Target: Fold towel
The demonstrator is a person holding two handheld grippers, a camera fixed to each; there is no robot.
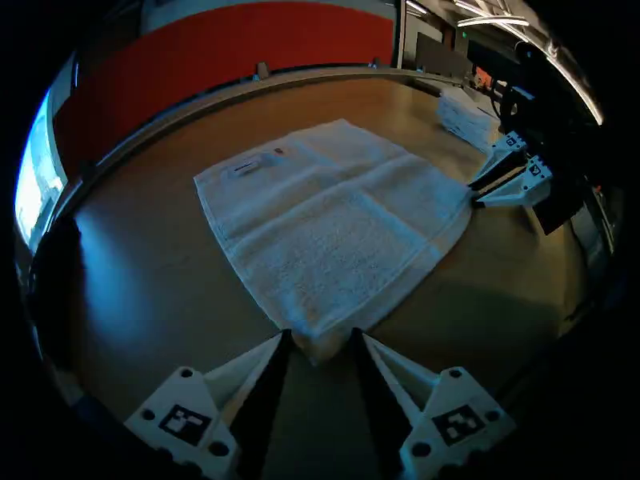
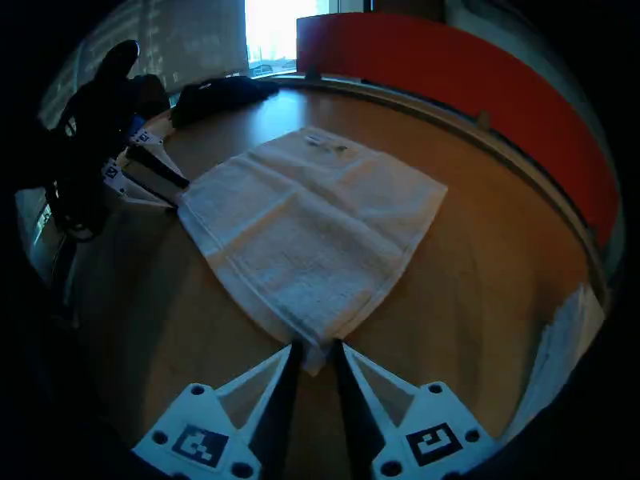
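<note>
Towel [image 1: 336,216] corner sits pinched in my left claw [image 1: 322,352], fingers narrow, cloth filling the gap. Right claw [image 2: 318,350] same deal, nearly closed on the neighbouring corner. Both corners are low, at or just off the tabletop [image 1: 136,264]. Rest of the towel lies flat on the wood, tag [image 1: 248,166] near the opposite edge. Farther out: stack of folded cloths [image 1: 468,120] by the tabletop's rim, red panel [image 1: 240,48] behind. Step, I judge: grasp made, fold not yet begun. Next move calls for lifting both corners together and carrying them over to the opposite edge, tension even so the edges line up.
</note>
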